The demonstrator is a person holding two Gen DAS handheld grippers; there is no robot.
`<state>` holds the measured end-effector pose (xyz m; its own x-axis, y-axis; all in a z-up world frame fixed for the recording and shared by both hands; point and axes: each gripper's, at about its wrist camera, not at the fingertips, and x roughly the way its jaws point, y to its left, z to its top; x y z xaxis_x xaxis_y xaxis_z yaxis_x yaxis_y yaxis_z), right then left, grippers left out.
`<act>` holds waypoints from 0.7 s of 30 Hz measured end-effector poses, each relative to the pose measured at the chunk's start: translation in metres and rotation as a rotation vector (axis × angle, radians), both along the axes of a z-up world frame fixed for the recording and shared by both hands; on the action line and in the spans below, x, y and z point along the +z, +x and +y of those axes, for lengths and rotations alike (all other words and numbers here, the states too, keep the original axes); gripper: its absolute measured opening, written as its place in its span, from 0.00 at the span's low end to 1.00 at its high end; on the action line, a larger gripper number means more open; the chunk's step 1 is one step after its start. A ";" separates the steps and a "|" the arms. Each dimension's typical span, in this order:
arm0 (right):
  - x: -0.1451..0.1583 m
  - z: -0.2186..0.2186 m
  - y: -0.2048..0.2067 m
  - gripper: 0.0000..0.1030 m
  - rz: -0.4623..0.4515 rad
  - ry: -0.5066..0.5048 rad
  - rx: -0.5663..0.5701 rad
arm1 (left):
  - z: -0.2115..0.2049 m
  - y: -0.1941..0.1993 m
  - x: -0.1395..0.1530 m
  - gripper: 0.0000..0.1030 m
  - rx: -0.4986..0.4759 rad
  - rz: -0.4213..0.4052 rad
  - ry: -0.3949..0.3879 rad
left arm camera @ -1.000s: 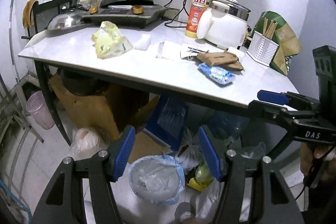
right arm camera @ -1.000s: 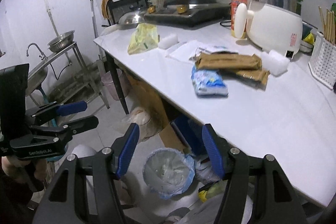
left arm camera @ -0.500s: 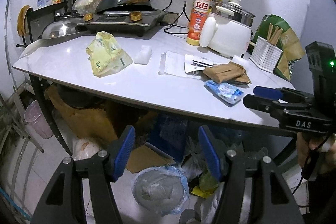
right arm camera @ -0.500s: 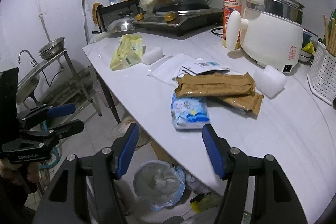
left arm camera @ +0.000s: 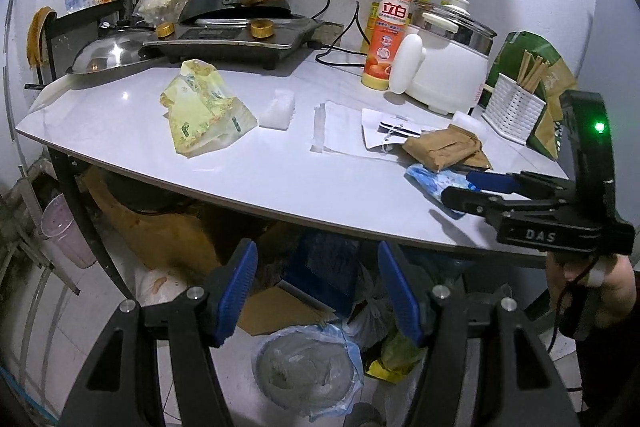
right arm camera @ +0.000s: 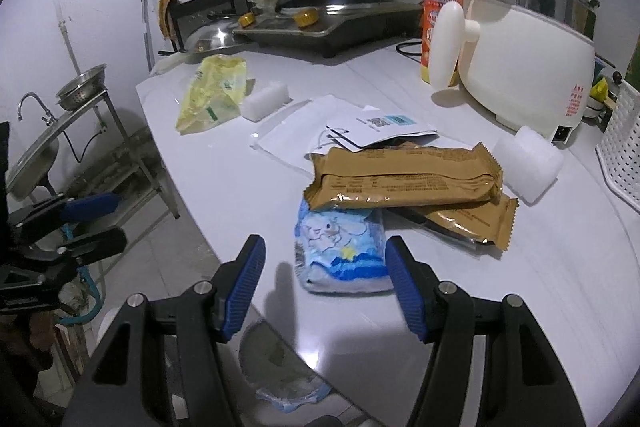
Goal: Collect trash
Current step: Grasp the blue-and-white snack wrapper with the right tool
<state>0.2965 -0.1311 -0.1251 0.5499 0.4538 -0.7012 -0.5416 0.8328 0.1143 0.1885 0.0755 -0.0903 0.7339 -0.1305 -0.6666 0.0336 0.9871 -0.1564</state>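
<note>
Trash lies on the white table (left arm camera: pixel 280 179): a crumpled yellow bag (left arm camera: pixel 204 111), a white foam block (left arm camera: pixel 276 111), flat white packets (right arm camera: pixel 320 131), two brown wrappers (right arm camera: pixel 404 179) and a blue cartoon-print packet (right arm camera: pixel 340 251). My right gripper (right arm camera: pixel 324 279) is open just over the table's near edge, the blue packet right in front of its fingertips and partly between them, untouched. My left gripper (left arm camera: pixel 316 287) hangs open below the table edge, empty, above a bin lined with a blue bag (left arm camera: pixel 308 367) on the floor. The right gripper (left arm camera: pixel 476 187) also shows from the side in the left wrist view.
At the back stand an induction stove with a wok (left arm camera: pixel 236 27), an orange detergent bottle (left arm camera: pixel 388 31), a white electric pot (left arm camera: pixel 448 63) and a white chopstick basket (left arm camera: pixel 512 107). Cardboard and bags (left arm camera: pixel 280 307) crowd the floor under the table. A metal sink stand (right arm camera: pixel 52 131) is at left.
Both grippers have moved toward the table. The right one went from beside the table, over the bin, to over the table edge by the blue packet. Jaw openings are unchanged.
</note>
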 end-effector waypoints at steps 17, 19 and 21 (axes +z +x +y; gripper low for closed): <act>-0.002 -0.002 -0.005 0.20 -0.037 -0.043 -0.003 | 0.001 -0.002 0.006 0.62 0.003 -0.014 0.002; 0.003 -0.005 -0.009 0.19 -0.041 -0.035 0.001 | -0.002 -0.004 0.008 0.62 -0.001 -0.019 0.007; 0.007 -0.007 -0.013 0.19 -0.048 -0.024 0.005 | -0.004 -0.006 0.011 0.62 -0.003 -0.025 0.012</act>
<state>0.2833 -0.1386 -0.1176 0.5809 0.4397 -0.6850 -0.5502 0.8323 0.0677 0.1826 0.0717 -0.0793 0.7502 -0.1250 -0.6493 0.0404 0.9888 -0.1436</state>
